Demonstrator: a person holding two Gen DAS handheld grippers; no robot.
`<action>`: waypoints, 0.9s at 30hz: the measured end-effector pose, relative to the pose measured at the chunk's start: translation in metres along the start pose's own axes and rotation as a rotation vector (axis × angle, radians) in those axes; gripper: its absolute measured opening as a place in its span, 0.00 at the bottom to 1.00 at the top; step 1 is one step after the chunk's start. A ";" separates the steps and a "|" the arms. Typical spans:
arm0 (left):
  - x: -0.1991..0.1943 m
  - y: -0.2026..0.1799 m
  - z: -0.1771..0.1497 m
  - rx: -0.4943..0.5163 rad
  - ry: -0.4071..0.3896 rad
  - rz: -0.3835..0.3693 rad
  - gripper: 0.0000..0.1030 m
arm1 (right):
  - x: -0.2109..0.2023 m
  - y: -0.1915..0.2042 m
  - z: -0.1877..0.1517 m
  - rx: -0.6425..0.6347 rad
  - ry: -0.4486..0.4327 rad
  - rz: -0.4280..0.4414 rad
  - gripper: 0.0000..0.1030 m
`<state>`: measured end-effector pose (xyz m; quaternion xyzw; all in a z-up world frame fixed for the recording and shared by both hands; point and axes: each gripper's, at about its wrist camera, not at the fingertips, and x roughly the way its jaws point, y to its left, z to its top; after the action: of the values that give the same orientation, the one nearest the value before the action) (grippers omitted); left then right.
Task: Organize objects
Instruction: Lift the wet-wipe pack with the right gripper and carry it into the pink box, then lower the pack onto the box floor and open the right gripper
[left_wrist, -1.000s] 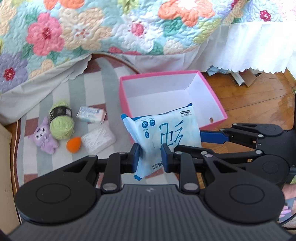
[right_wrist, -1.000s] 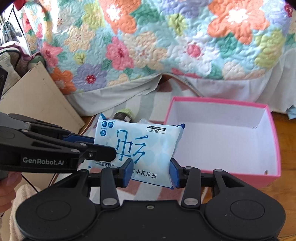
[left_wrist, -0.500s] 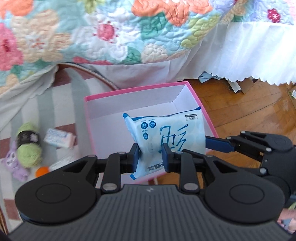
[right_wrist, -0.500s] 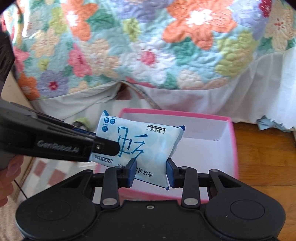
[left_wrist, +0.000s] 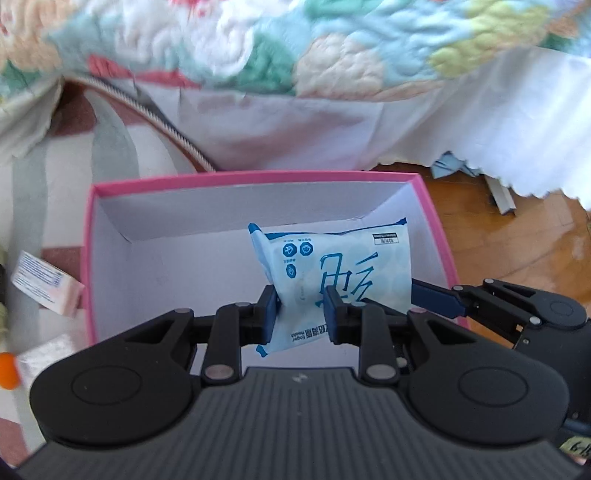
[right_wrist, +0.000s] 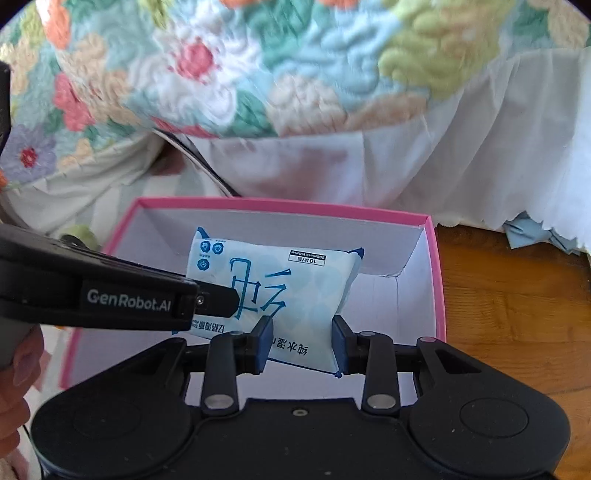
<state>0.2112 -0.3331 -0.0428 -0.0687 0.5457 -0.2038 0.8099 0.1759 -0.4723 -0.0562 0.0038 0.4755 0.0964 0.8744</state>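
A floral quilt with a white skirt hangs across the top of both views. The striped rug lies under the quilt's left end, the wooden floor under its right end. Blue paper scraps lie on the floor at the skirt's scalloped hem.
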 end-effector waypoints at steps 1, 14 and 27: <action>0.007 0.004 0.002 -0.025 0.002 -0.014 0.25 | 0.005 -0.002 0.000 0.001 0.006 -0.007 0.38; 0.064 0.033 0.003 -0.144 0.016 -0.122 0.24 | 0.052 -0.007 0.010 -0.046 0.086 -0.126 0.35; 0.085 0.034 0.002 -0.148 0.025 -0.109 0.24 | 0.075 -0.012 0.015 -0.003 0.146 -0.179 0.28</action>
<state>0.2492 -0.3371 -0.1255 -0.1557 0.5646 -0.2077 0.7835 0.2300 -0.4701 -0.1115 -0.0471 0.5363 0.0186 0.8425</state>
